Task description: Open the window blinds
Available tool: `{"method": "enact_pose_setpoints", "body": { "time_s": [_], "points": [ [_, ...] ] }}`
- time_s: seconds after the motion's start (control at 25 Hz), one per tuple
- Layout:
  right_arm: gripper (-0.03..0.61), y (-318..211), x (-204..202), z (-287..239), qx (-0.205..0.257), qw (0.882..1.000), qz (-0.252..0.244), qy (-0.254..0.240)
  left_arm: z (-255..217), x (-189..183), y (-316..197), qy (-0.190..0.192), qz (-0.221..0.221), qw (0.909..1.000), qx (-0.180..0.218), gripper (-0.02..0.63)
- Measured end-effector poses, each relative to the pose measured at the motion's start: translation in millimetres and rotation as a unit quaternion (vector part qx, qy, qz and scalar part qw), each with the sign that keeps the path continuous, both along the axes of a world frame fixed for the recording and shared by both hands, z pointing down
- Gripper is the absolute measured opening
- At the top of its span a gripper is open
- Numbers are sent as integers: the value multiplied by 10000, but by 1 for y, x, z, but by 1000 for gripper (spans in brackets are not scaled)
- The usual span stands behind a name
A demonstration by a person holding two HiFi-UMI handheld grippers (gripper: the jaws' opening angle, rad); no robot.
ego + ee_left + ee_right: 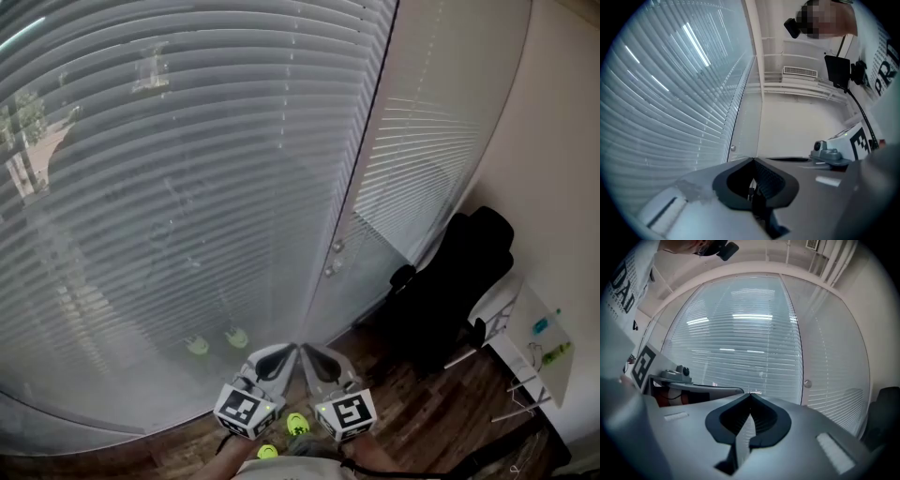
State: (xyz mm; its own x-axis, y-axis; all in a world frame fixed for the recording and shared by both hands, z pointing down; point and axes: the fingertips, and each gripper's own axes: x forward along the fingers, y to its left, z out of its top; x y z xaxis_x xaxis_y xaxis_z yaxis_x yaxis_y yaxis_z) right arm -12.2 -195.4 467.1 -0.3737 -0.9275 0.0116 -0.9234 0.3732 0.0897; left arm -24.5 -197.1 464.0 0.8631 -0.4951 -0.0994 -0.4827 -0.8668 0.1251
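Note:
Closed white slatted blinds [169,169] fill the wide window ahead, and a narrower blind [422,159] hangs on the panel to its right. Between them, small round knobs [333,258] sit on the frame. My left gripper [281,352] and right gripper [314,354] are side by side low in the head view, a little short of the window, tips nearly meeting. Both are shut and hold nothing. In the left gripper view the left gripper [753,159] points along the blinds [670,103] toward a knob [733,148]. The right gripper [750,393] faces the blinds [740,348].
A black office chair [450,281] stands to the right by the wall, with a white desk [534,347] beyond it. Dark wood floor [422,422] lies below. The right panel's knob [807,383] shows in the right gripper view.

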Motion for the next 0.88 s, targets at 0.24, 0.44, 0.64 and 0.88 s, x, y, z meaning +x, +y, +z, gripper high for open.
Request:
{"method": "enact_pose_setpoints", "body": {
  "time_s": [0.24,0.44,0.64,0.88],
  "points": [
    [8,-39,16,1,54,9995,-296,-36,-2,15,-40,-106,-268,9996,67,-9],
    [8,-65,29,-18,162,9980,-612,41,-16,32,-66,-104,-507,9986,113,-8],
    [9,-114,62,-26,220,9971,-719,151,-24,64,-116,-153,-689,9975,31,-8],
    [9,-136,80,-30,462,9938,-832,569,-27,83,-139,-215,-861,9959,165,-8]
  ]
}}
